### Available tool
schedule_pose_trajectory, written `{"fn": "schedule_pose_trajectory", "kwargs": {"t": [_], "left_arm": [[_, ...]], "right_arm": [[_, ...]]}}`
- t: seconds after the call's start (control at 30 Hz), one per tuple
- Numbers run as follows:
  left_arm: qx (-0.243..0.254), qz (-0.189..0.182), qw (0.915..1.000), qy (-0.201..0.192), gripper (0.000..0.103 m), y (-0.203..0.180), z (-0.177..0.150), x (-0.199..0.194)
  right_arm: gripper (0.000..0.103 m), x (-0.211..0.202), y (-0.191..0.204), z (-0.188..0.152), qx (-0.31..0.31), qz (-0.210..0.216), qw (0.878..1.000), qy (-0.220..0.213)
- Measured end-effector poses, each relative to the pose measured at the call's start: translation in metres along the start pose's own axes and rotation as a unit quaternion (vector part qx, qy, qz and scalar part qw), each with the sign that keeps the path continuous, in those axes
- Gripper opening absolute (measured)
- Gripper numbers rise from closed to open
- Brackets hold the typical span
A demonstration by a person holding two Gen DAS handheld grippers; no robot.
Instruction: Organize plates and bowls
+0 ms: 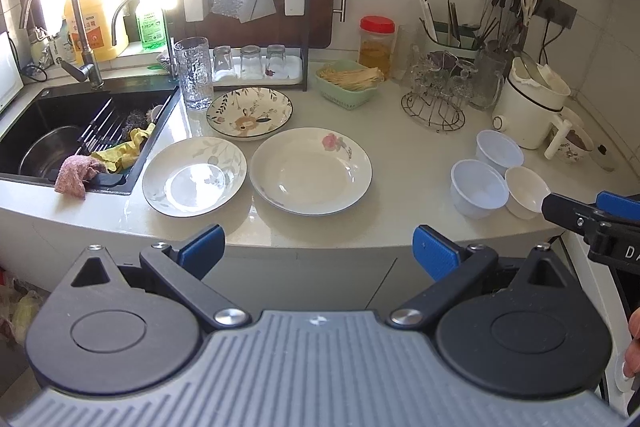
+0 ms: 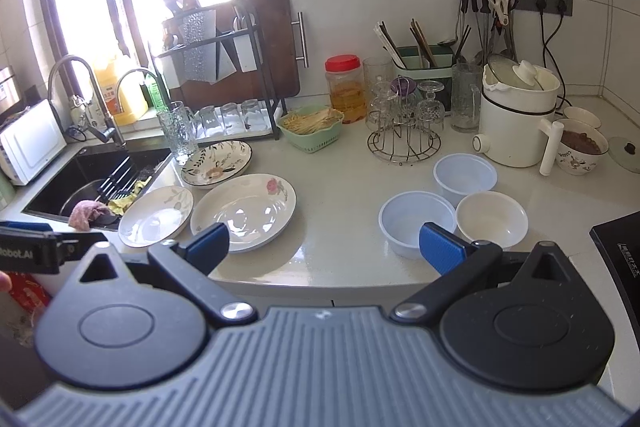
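Three plates (image 1: 256,113) (image 1: 195,175) (image 1: 311,171) just right of sink (image 1: 24,115) on desk (image 1: 400,219); three bowls (image 1: 499,151) (image 1: 478,189) (image 1: 526,191) farther right. Left gripper (image 1: 318,251) and right gripper (image 2: 324,247) fingers wide apart, empty.

Pale countertop (image 1: 400,163), three plates (image 1: 311,171), three bowls (image 1: 478,187), green basket (image 1: 347,83)
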State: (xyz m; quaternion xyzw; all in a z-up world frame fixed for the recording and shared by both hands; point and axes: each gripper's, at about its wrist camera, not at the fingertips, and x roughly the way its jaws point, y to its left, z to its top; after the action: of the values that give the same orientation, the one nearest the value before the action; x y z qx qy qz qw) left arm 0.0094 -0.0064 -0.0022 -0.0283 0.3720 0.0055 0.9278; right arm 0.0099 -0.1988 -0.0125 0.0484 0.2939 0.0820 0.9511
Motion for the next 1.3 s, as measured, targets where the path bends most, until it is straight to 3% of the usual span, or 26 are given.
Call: {"fn": "schedule_pose_trajectory", "kwargs": {"t": [0.43,1.3], "left_arm": [[0.02,-0.023,0.9995,-0.004,0.102,0.0,-0.001,-0.002],[0.003,-0.008,0.9999,-0.005,0.102,-0.006,-0.009,-0.002]], "right_arm": [[0.103,-0.004,0.002,-0.007,0.021,-0.017,1.0,-0.007],[0.103,0.002,0.005,-0.01,0.002,-0.015,1.0,0.0]]}}
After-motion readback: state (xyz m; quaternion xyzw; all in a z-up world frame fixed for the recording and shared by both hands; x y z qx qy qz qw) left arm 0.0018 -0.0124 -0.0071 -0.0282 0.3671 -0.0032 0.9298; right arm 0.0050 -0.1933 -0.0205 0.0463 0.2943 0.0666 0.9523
